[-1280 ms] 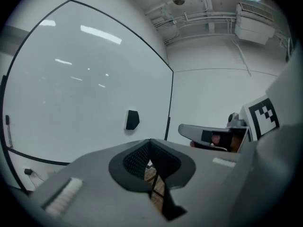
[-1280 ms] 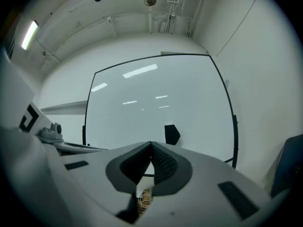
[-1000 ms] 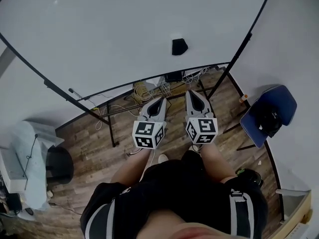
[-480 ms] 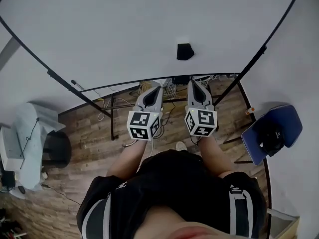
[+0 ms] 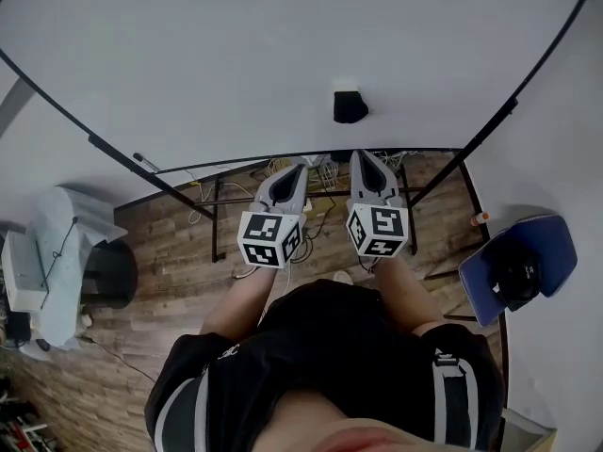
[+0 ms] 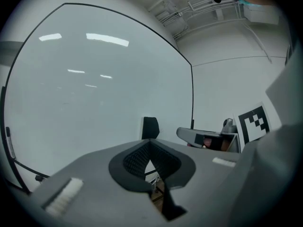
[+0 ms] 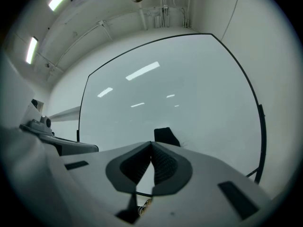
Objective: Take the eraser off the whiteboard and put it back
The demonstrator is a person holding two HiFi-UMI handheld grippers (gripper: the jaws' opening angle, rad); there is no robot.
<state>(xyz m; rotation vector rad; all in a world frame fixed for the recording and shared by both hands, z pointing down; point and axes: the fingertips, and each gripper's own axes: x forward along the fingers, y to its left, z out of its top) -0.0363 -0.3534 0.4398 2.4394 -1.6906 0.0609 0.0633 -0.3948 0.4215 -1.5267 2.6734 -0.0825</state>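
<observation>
The whiteboard (image 5: 236,64) fills the upper half of the head view, its black frame curving from 9 o'clock over to 2 o'clock and its stand legs coming down onto the wooden floor (image 5: 170,243). The person, in a black top (image 5: 330,365), takes up the 6 o'clock part of that view. At 8 o'clock a pale covered unit (image 5: 52,252) stands on the floor with a black bin (image 5: 108,276) just beside it. At 4 o'clock is a blue chair (image 5: 528,262) with a dark thing lying on its seat. A tangle of cables (image 5: 283,169) lies under the board's lower edge.

The left tool (image 5: 299,167) and the right tool (image 5: 362,154) are held side by side near the centre, both pointing toward 12 o'clock at the board, and both stop short of its surface. In its own view the left tool's jaws are pinched narrow, tips meeting, with nothing between them. The right tool's jaws are likewise closed tip to tip and empty.

The eraser (image 5: 350,107), a small black block, sits on the whiteboard's face at about 12 o'clock from the right tool and 1 o'clock from the left one, apart from both. In each tool's view it shows just above the closed jaw tips.

A marker (image 5: 146,163) rests on the board's lower ledge at 9 o'clock from the tools. A small orange-capped bottle (image 5: 480,218) stands on the floor at 3 o'clock, near the chair.
</observation>
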